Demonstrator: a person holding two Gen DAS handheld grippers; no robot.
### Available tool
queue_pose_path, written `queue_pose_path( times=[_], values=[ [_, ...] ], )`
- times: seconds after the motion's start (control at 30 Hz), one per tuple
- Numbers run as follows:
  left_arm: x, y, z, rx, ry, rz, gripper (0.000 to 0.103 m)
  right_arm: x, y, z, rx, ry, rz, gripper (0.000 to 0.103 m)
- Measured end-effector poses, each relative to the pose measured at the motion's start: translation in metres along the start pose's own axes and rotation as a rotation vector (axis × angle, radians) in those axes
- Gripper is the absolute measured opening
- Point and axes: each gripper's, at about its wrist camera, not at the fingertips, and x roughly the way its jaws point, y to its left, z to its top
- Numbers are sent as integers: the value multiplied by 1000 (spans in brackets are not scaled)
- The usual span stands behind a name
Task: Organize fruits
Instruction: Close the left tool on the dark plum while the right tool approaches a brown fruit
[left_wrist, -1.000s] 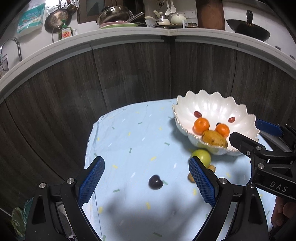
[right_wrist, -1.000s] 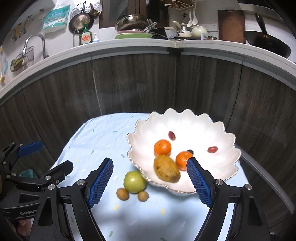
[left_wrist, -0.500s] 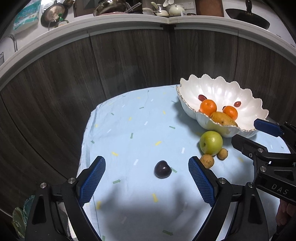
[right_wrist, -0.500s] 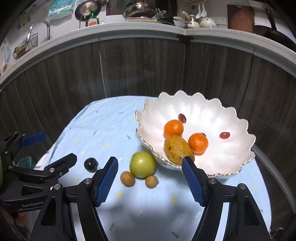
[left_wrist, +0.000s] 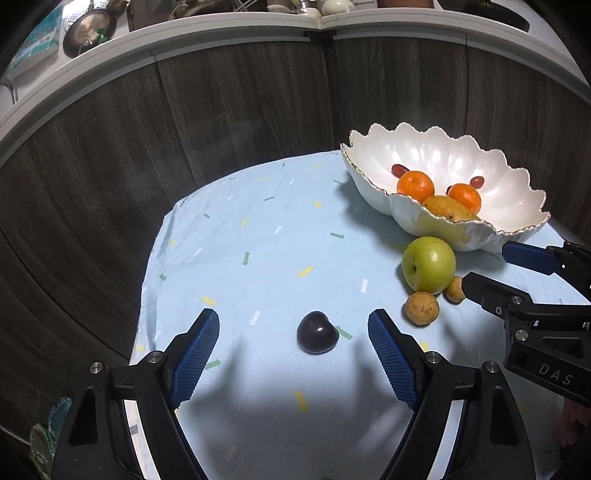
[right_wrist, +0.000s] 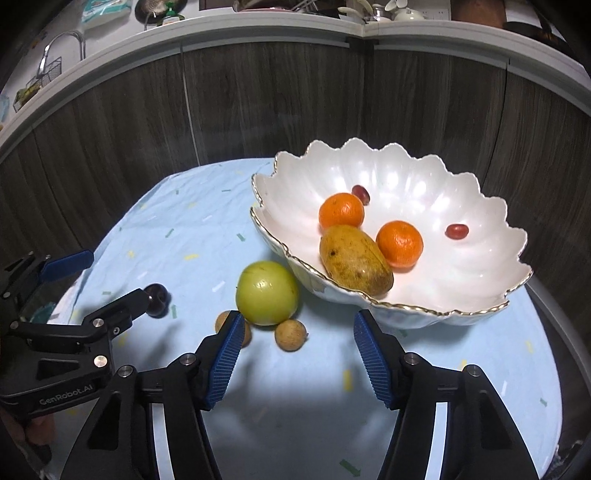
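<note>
A dark plum (left_wrist: 317, 336) lies on the light blue cloth between the pads of my left gripper (left_wrist: 293, 317). Its jaws are closing and the pads are clear of the plum. My right gripper (right_wrist: 298, 320) hovers low over a small brown fruit (right_wrist: 290, 334), jaws closing, pads not touching it. A second brown fruit (right_wrist: 226, 324) is half hidden behind its left finger. A green apple (right_wrist: 266, 291) rests against the white scalloped bowl (right_wrist: 406, 173), which holds two oranges (right_wrist: 341, 210), a yellow-brown mango (right_wrist: 354, 258) and two red grapes (right_wrist: 457, 230).
The blue cloth (left_wrist: 258, 221) covers a small table that drops off at the left and far sides. Dark wood cabinet fronts (left_wrist: 240, 110) stand close behind it. In the right wrist view my left gripper (right_wrist: 110, 277) sits by the plum (right_wrist: 157, 295).
Both grippers have sunk toward the table, so the fruit looks bigger and nearer. Both pairs of jaws have narrowed. The plum now sits between the left pads.
</note>
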Motion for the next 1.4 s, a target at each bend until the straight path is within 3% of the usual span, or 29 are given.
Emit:
queue_pose_path(
  times=[0.33,0.77,1.17,1.4],
  values=[
    [8,-1,-2,9,19,-20,77,1,10,0,-9,-3,78,56],
    [25,7,-6,-36,75,-56,65,17,29,0,-18,42,173,36],
    [42,7,-10,-60,125,-68,58,36,25,-3,41,113,206,36],
    [44,6,-10,-63,129,-94,39,44,23,-7,64,133,218,28]
  ],
)
